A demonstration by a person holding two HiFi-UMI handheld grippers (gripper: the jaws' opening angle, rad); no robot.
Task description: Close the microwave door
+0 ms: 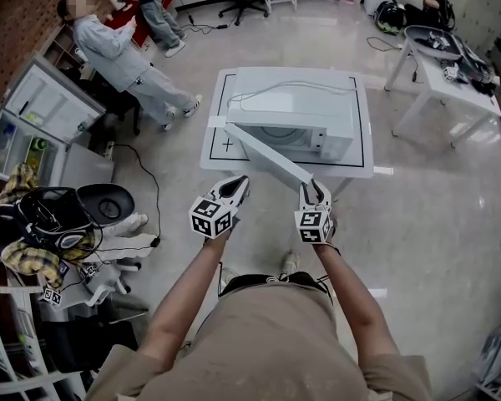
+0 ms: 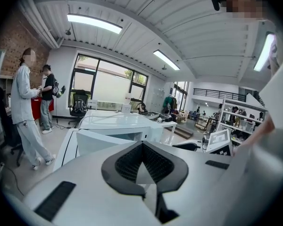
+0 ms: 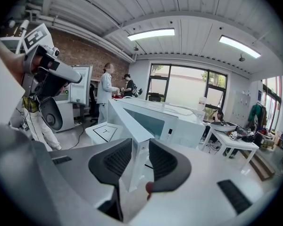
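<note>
The right gripper (image 3: 139, 145) pinches the free edge of the door (image 1: 267, 159): its two dark pads (image 3: 114, 160) sit on either face of the white panel, with the edge running up between them. The left gripper (image 1: 236, 184) is pressed together at the tips and holds nothing. It hangs to the left of the right gripper, near the door's outer face; whether it touches the panel I cannot tell. Both grippers point away from the person and slightly down. The door stands open, hinged at the left front corner of the microwave (image 1: 292, 115) and swung out toward the near right, where the right gripper has it. The microwave sits in the middle of a white table (image 1: 363, 161) marked with a black outline (image 1: 221, 98), and a thin cable (image 1: 275, 90) lies across its top. Farther out, a person in grey (image 1: 125, 57) stands at the far left beside a shelf (image 1: 33, 115). A second white table (image 1: 438, 86) with gear on it stands at the far right.
</note>
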